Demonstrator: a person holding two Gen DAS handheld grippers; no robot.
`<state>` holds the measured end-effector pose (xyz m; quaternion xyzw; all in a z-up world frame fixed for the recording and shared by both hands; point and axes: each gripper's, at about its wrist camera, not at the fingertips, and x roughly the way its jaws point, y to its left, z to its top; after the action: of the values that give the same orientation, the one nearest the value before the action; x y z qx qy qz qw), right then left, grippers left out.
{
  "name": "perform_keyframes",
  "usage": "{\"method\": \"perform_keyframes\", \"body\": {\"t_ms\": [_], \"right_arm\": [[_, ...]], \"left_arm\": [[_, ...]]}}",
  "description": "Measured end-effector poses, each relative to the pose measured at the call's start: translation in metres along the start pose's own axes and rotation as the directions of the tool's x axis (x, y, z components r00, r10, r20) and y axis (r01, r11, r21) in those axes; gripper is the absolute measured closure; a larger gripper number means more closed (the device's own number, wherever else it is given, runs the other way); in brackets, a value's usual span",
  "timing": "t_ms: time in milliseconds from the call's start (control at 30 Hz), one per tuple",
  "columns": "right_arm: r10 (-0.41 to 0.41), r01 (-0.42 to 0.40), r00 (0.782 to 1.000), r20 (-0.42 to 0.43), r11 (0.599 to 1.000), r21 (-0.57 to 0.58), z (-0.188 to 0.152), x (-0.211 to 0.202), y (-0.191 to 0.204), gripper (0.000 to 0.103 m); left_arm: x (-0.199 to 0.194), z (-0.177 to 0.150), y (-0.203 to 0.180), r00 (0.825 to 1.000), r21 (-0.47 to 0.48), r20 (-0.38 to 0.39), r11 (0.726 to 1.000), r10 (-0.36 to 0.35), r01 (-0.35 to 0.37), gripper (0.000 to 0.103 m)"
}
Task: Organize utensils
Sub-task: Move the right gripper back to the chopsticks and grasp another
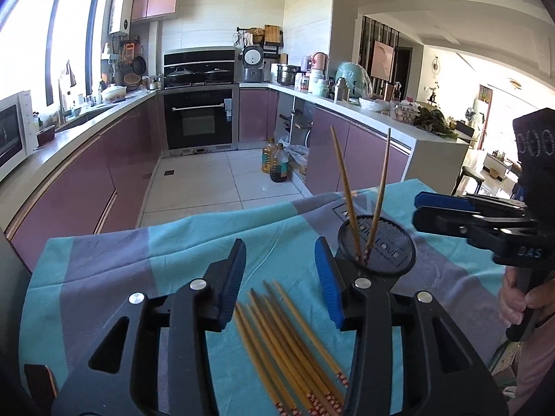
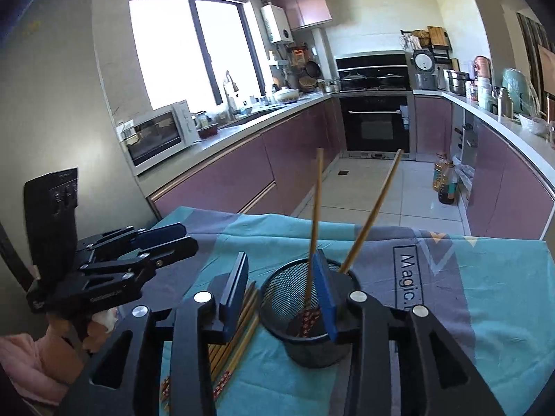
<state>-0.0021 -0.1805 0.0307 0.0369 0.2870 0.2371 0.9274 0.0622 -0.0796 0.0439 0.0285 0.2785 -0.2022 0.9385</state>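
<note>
Left gripper (image 1: pixel 281 277) fingers apart over loose chopsticks (image 1: pixel 288 343); right gripper (image 2: pixel 282 294) likewise, mesh cup (image 2: pixel 308 329) interior exposed.

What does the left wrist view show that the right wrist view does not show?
Only the left wrist view shows the chopstick tips fanned on the cloth and the lit room at right. Only the right wrist view shows the "Magic" print and the whole microwave. Both show the mesh holder with two chopsticks, the loose chopsticks, and the open left gripper and right gripper.
</note>
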Motion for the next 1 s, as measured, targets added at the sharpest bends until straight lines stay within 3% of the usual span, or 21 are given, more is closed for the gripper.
{"method": "perform_keyframes", "body": {"t_ms": [200, 467, 1000], "right_arm": [[0.041, -0.042, 0.99, -0.135, 0.999, -0.005, -0.04, 0.033, 0.02, 0.058], [0.021, -0.004, 0.963, -0.269, 0.998, 0.066, -0.074, 0.083, 0.017, 0.059], [-0.052, 0.074, 0.952, -0.302, 0.995, 0.061, -0.079, 0.111, 0.023, 0.069]], "left_arm": [[0.001, -0.055, 0.036, 0.992, -0.012, -0.121, 0.999, 0.047, -0.048, 0.061], [0.026, -0.11, 0.057, 0.964, -0.039, -0.264, 0.998, 0.039, -0.051, 0.062], [0.06, -0.11, 0.044, 0.944, -0.042, -0.33, 0.998, 0.028, -0.044, 0.067]]}}
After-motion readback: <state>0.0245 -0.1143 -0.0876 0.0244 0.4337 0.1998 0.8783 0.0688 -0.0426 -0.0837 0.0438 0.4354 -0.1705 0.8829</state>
